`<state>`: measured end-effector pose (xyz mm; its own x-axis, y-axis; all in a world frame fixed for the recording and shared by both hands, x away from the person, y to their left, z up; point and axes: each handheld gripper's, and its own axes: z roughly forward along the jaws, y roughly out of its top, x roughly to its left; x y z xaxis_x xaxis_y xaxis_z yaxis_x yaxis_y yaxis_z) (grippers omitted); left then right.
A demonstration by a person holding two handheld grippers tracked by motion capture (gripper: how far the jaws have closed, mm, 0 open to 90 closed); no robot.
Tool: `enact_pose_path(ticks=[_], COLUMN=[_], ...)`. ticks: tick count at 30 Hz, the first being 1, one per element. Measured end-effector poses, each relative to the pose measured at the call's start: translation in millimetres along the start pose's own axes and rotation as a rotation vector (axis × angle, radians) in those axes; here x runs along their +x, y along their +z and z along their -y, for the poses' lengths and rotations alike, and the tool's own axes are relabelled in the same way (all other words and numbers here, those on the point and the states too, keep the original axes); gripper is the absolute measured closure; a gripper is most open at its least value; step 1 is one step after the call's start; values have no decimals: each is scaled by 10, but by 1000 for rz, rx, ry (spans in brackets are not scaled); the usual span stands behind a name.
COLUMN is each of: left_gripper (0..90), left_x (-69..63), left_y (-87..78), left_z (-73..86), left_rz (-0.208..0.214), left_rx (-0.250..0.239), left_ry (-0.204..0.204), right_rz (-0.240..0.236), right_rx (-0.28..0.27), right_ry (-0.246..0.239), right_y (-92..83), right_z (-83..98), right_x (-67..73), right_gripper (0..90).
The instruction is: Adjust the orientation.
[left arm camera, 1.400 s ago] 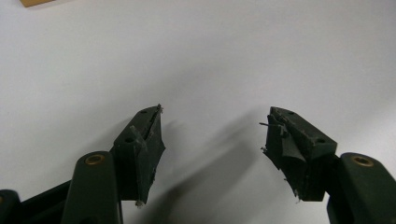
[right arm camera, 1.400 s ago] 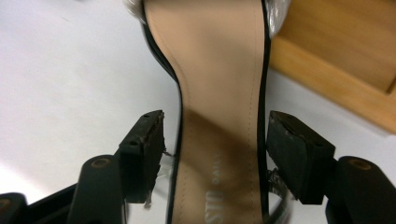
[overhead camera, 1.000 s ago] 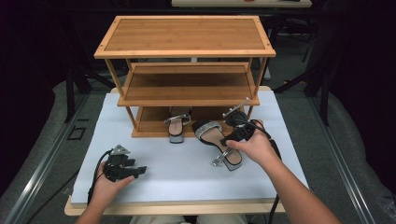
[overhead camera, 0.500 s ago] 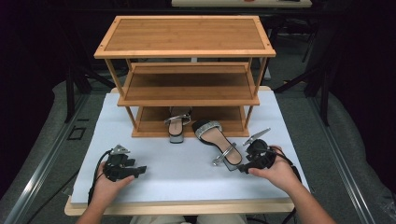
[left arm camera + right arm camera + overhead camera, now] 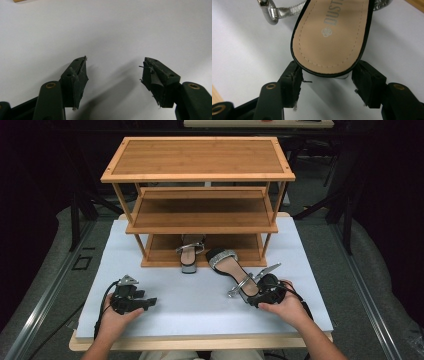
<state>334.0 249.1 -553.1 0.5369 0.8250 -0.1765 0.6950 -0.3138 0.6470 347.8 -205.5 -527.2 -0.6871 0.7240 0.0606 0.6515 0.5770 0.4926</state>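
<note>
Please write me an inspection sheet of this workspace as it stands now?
Surface: white table top, bare between the hands.
Job's things: sandal on the table, heel end between the right tongs' jaws, which have just been closing; pads at the heel's rim, grip not certain. Second sandal on the rack's bottom shelf.
Clutter: nothing seen.
Grippers: left tongs open, nothing between them, resting low over the table.
Cables: one trails from each tool toward the person.
Surroundings: wooden shoe rack, upper shelves bare; dark floor.
</note>
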Motion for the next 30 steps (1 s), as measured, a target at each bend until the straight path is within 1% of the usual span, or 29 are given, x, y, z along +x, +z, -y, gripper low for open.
enact_pose_path(ticks=[1, 2, 3, 4, 5, 6, 7, 8, 9, 10, 11, 14, 15, 16, 17, 18, 19, 20, 21, 22, 23, 24, 26, 27, 28, 30], left_gripper=[361, 361, 361, 361, 361, 361, 360, 360, 360, 360, 361, 361, 361, 361, 361, 361, 361, 361, 361, 361, 361, 361, 361, 361, 361, 361], left_x=[1, 1, 1, 1, -1, -4, -6, -7, -8, -7, -5, 0, 2, 4, 4, 4, 4, 4, 4, 3, 2, 2, 4, 4, 5, 8], left_y=[0, -1, 0, 0, 1, 4, 5, 5, 6, 4, 5, 1, 1, 0, 1, 2, 2, 2, 2, 2, 1, 1, 1, 0, 1, 1], left_z=[0, -1, -2, -2, -1, -1, -1, -1, -2, -3, -1, -3, -3, -4, -4, -4, -4, -5, -5, -5, -5, -5, -4, -4, -3, -2], left_rz=[0, 1, 1, 1, -1, -4, -5, -6, -7, -5, -5, -1, 2, 1, 1, 1, 1, 1, 0, 0, 2, 2, 2, 2, 2, 4], left_rx=[0, 1, 2, 2, 1, -1, -2, -2, -2, 0, -2, 2, 2, 3, 2, 2, 2, 1, 1, 1, 3, 3, 3, 2, 1, 0], left_ry=[0, 0, 1, 1, 0, -1, 1, 2, 1, 2, 0, 0, 0, 0, 0, 1, 1, 1, 1, 1, 2, 2, 2, 2, 1, 1], right_rz=[-19, -4, -32, -32, -55, -67, -56, -56, -32, -32, -38, -33, -47, -47, -46, -51, -51, -25, -42, -47, -41, -31, -37, -32, -34, -35], right_rx=[-7, -4, -13, -13, -20, -25, -37, -37, -62, -62, -89, -87, -86, -86, -91, -100, -100, -96, -107, -112, -112, -109, -111, -107, -111, -108], right_ry=[-3, -5, -16, -16, -21, -29, -57, -57, -77, -77, -71, -66, -72, -72, -79, -87, -87, -94, -94, -95, -94, -94, -101, -106, -119, -123], right_y=[2, -4, 3, 3, 14, 24, 57, 57, 100, 100, 142, 165, 185, 185, 193, 213, 213, 229, 249, 267, 279, 287, 297, 300, 302, 298], right_z=[0, -1, 5, 5, 7, 6, -7, -7, -25, -25, -46, -65, -85, -85, -93, -117, -117, -158, -177, -196, -214, -230, -241, -247, -245, -244], right_x=[12, 41, 93, 93, 122, 153, 218, 218, 256, 256, 253, 247, 247, 247, 257, 298, 298, 360, 377, 394, 411, 424, 426, 436, 437, 432], right_gripper=[419, 424, 432, 432, 431, 418, 357, 357, 332, 332, 333, 316, 303, 303, 301, 299, 299, 294, 289, 282, 276, 275, 278, 282, 286, 286])
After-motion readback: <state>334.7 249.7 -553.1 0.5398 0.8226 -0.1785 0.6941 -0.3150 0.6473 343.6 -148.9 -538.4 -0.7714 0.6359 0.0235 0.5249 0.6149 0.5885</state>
